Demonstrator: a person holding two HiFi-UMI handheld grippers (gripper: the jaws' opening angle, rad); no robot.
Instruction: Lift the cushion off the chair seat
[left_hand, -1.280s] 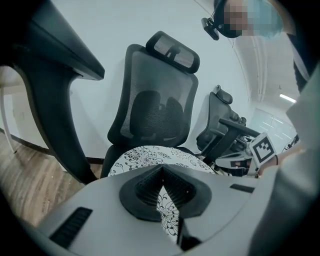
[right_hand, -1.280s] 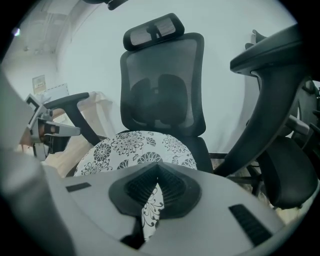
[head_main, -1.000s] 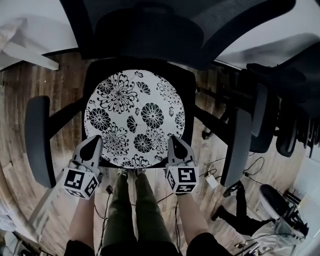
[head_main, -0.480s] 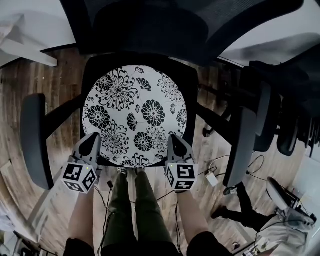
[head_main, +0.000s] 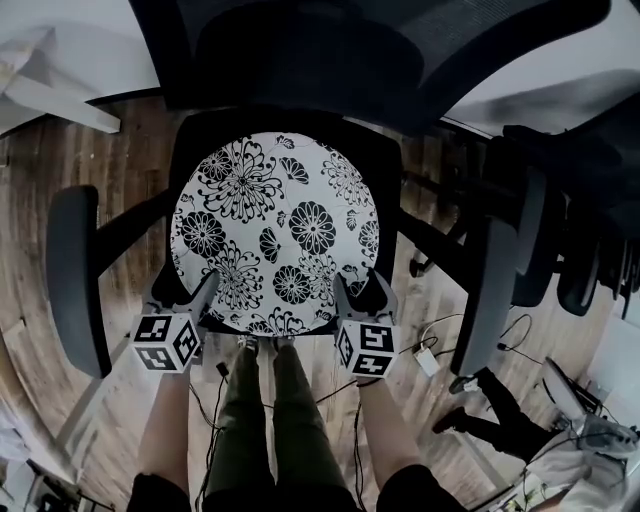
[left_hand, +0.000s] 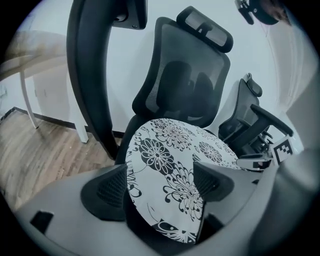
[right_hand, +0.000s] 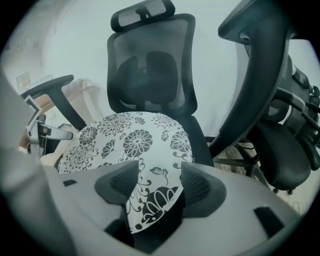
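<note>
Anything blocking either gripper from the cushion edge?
Nothing visible. The jaws of the left gripper and right gripper have just been opening. The floral cushion's front edge already sits between each open pair, not yet clamped.

Matt floral-printed cloth cushion lies on a black mesh-backed chair above a grained wooden floor.
</note>
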